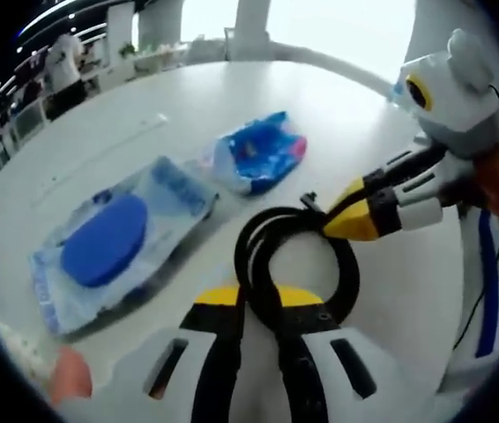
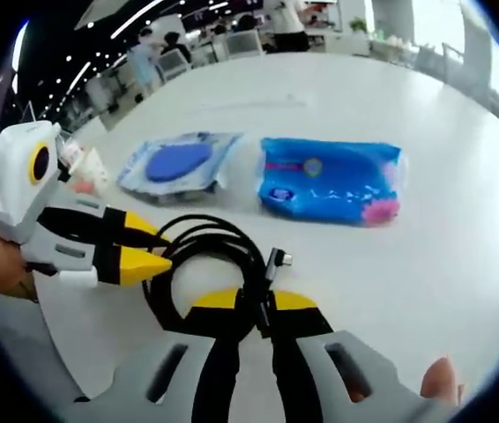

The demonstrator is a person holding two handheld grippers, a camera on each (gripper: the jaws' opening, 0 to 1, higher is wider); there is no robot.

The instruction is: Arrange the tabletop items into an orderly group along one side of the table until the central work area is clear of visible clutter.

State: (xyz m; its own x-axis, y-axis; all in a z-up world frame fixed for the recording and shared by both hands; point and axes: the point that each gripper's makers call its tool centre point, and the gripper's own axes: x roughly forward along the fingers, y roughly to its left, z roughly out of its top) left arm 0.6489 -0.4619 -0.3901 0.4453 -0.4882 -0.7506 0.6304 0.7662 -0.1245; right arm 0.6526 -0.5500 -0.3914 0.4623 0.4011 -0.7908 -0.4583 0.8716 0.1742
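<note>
Both grippers pinched the coiled black cable (image 1: 295, 264): left gripper (image 1: 258, 300) and right gripper (image 2: 254, 304) nearly closed on it; blue packets lay beyond on tabletop (image 1: 232, 97).

No legible text or labels.

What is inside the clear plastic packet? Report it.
Inside the clear plastic packet lies a flat round blue disc, with blue printing along the packet's edges. Whatever sits beneath the disc is covered. The packet lies flat on the white table.
</note>
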